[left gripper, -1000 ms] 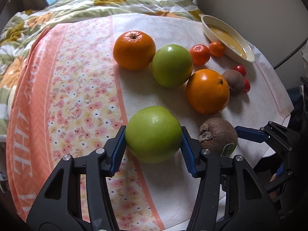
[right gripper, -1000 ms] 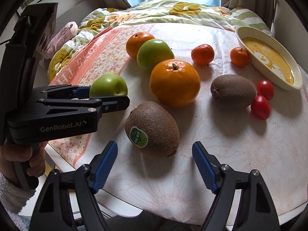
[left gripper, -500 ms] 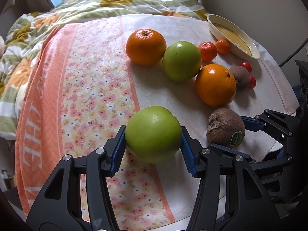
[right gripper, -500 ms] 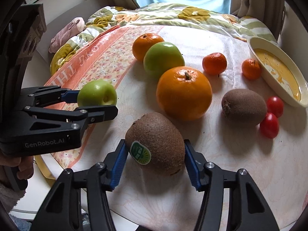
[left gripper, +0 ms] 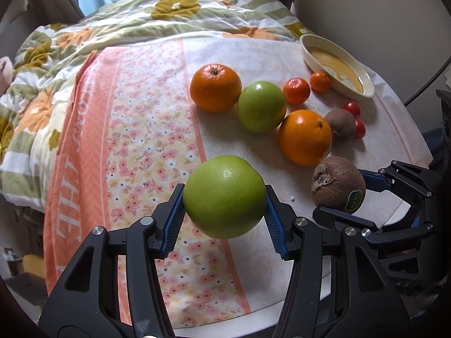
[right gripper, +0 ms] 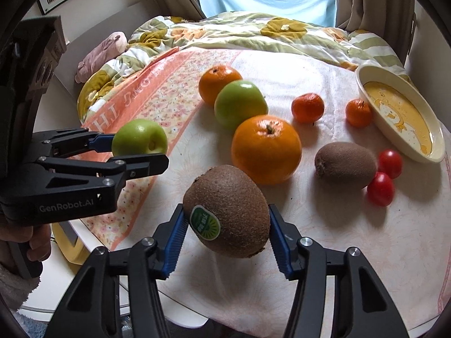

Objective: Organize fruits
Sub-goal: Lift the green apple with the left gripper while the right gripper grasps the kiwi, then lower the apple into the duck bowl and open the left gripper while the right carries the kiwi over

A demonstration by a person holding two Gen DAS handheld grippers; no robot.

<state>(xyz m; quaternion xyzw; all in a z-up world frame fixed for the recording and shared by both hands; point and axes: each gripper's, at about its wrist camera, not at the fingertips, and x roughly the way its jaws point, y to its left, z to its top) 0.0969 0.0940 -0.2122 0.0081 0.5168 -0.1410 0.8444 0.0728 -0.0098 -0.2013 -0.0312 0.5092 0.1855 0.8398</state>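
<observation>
The round table (left gripper: 394,129) wears a soft cloth with small flowers. The left gripper (left gripper: 224,214) squeezes a smooth, shiny green apple (left gripper: 224,195) between ridged blue pads. Just beside it, the right gripper (right gripper: 227,232) clamps a fuzzy brown egg-shaped kiwi (right gripper: 228,211) with a green sticker (right gripper: 205,222).

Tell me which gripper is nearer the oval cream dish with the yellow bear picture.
Right. The right gripper, holding a brown kiwi, is closer to the oval cream dish; the left gripper, holding a green apple, is farther off.
</observation>
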